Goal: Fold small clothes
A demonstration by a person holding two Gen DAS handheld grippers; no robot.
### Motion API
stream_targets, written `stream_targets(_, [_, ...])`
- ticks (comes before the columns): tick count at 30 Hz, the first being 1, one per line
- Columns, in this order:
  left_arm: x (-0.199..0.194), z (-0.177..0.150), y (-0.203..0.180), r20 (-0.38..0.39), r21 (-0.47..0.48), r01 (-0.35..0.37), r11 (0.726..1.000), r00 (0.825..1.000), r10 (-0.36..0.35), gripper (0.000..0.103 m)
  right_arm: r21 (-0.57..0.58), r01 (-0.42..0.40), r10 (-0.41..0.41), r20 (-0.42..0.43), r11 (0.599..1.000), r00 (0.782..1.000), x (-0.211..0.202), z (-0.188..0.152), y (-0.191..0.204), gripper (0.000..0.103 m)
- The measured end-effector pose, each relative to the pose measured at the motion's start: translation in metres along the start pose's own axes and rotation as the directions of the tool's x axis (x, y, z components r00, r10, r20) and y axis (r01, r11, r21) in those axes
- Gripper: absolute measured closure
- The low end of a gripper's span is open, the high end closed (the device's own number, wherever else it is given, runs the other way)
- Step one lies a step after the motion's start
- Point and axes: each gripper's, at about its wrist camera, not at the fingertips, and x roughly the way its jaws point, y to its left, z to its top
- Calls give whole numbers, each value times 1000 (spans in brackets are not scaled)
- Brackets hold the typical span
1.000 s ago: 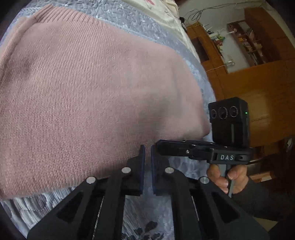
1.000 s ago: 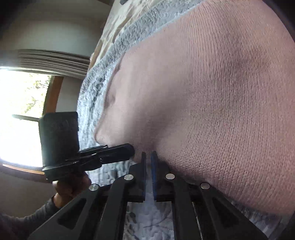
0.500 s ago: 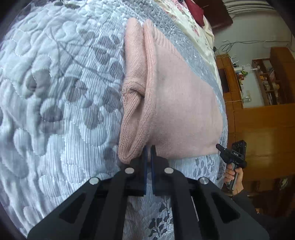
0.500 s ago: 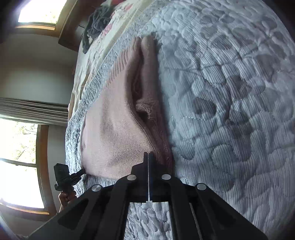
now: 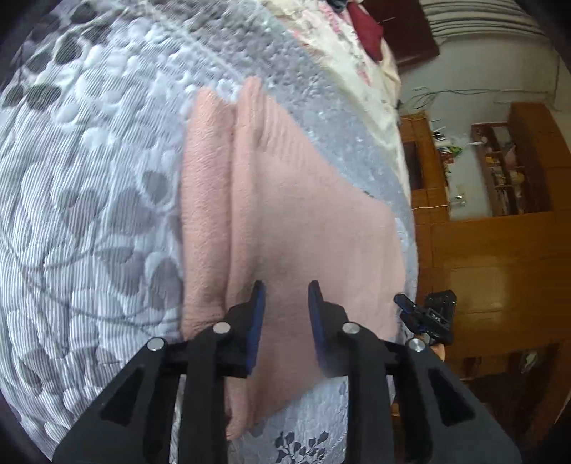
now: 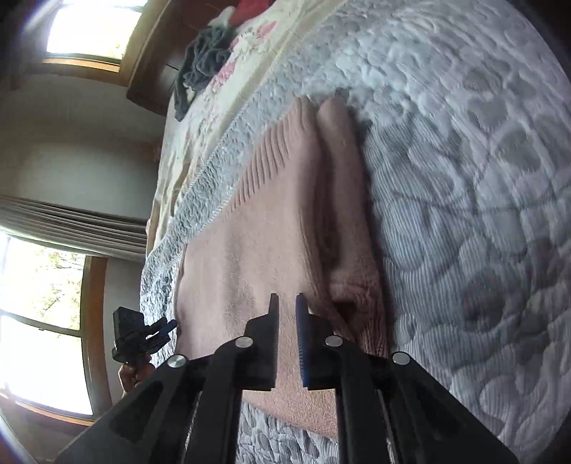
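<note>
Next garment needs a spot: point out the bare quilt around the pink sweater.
Bare grey quilt lies left of the pink sweater in the left wrist view. A narrow strip lies between sweater and floral bedding, which carries a dark garment.

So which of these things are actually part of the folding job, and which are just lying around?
Part of the job:
pink knit garment, folded on the quilt
left gripper, open
right gripper, open

Just lying about:
grey patterned quilt
dark grey clothing
red cloth
wooden shelves

No lettering reads clearly — the right gripper [image 5: 426,316] bears only a blurred mark.
</note>
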Motion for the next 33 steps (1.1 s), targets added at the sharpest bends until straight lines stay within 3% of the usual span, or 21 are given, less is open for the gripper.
stream_targets(2, [5,9,2,1,-9,-30,1000,1000,30,76,22,18,-18,14,1000,1000,3,16,-8,95])
stream_targets(3, [14,15,9,-29,-20,-83,996,996,82,80,37,43,-43,-7,998,999,8,22,-16,103])
stream_targets(4, [18,21,13,-56,-29,-98,995,994,96,92,51,68,-67,-23,996,997,12,25,-21,103])
stream_targets(5, [16,27,14,-70,-26,-104,994,992,102,91,40,84,-83,-27,996,996,11,26,-16,103])
stream_targets(6, [10,33,8,-64,-4,-105,994,992,105,86,-6,116,-116,-8,993,993,5,25,-4,100])
stream_targets(7, [-1,41,1,-48,20,-90,996,995,91,69,-58,141,-140,19,988,990,-2,23,13,92])
stream_targets(8, [-12,47,-4,-36,37,-79,996,996,81,52,-123,174,-171,35,977,985,-8,19,34,78])
stream_targets(9, [-20,54,-9,-30,53,-92,994,995,94,44,-214,234,-227,60,948,972,-10,10,61,68])
stream_targets(10, [-27,62,-12,-22,69,-126,990,992,128,32,-311,287,-273,88,906,958,-10,-2,88,62])
stream_targets(12, [-31,77,-9,-28,76,-200,977,979,203,29,-484,343,-321,131,805,938,4,-43,139,30])
stream_targets(13, [-29,84,-4,-46,62,-210,976,976,213,28,-569,369,-350,149,735,925,19,-68,162,26])
stream_targets(15, [-21,96,8,-79,12,-201,979,976,202,26,-717,399,-394,186,572,900,55,-124,199,25])
stream_targets(18, [-8,104,20,-104,-37,-176,984,980,171,23,-852,368,-390,216,373,895,101,-203,235,25])
stream_targets(19, [-2,105,23,-110,-51,-162,986,982,155,22,-882,344,-380,212,322,900,115,-225,242,25])
stream_targets(22, [16,107,28,-135,-75,-152,985,981,141,20,-923,342,-386,253,179,887,158,-271,259,27])
stream_targets(25, [29,111,28,-138,-77,-131,988,983,120,18,-928,360,-391,296,100,872,192,-287,269,29])
stream_targets(31, [45,118,28,-134,-88,-61,994,990,49,18,-918,396,-427,353,14,832,238,-291,267,32])
stream_targets(33, [55,121,23,-140,-81,-51,995,989,39,18,-911,413,-428,372,3,824,248,-288,267,33])
